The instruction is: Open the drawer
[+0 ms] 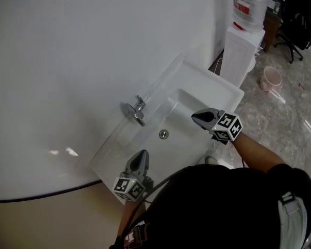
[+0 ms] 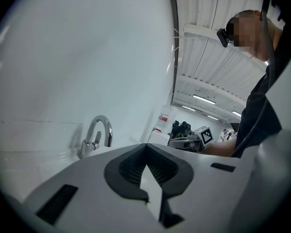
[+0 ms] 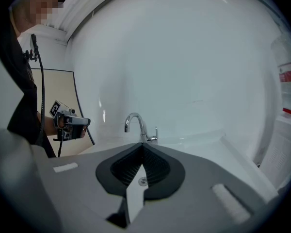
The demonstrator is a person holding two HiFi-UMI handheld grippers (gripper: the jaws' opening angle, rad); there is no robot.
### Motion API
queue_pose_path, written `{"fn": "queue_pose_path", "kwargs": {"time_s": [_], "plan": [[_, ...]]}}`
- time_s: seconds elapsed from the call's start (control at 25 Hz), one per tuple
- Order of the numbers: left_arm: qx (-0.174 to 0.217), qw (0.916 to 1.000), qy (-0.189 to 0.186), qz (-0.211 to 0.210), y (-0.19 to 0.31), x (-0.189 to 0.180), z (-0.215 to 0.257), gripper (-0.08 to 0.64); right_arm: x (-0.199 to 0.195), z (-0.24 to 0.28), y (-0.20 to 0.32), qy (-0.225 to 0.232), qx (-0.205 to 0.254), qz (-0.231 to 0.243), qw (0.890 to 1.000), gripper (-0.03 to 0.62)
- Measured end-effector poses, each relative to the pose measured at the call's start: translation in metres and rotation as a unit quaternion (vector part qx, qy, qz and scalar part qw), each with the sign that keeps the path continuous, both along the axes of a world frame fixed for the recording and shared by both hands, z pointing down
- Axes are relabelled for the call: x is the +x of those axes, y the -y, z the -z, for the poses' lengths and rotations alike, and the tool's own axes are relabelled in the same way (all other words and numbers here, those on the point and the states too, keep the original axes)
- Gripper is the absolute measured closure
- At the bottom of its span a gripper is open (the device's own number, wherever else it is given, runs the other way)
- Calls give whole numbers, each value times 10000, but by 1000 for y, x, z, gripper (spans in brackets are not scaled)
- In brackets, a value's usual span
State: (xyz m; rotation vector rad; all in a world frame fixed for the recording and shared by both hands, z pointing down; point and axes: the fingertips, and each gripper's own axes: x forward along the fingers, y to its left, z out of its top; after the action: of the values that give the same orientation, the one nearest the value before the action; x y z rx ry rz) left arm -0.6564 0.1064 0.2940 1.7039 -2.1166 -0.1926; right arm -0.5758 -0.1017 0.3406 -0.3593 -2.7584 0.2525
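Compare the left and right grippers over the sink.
The left gripper hangs over the left end of the sink; the right gripper reaches over its basin. The right gripper faces the faucet squarely; the left gripper has it off to its left. Both are shut and empty.

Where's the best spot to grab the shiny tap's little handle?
Probably pinch the thin lever on the tap across its narrow sides, coming from the basin side. It stands upright beside the curved spout, and the wall sits close behind.
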Motion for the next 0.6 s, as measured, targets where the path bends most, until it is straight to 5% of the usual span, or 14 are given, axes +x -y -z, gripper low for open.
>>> {"fn": "queue_pose_path", "kwargs": {"time_s": [0.24, 0.6], "plan": [[-208, 9993, 45, -310, 64, 25, -11, 560, 25, -18, 46, 33, -61, -126, 9999, 597], [-546, 9892, 130, -1354, 168, 86, -43, 560, 86, -51, 117, 47, -167, -756, 9970, 597]]}}
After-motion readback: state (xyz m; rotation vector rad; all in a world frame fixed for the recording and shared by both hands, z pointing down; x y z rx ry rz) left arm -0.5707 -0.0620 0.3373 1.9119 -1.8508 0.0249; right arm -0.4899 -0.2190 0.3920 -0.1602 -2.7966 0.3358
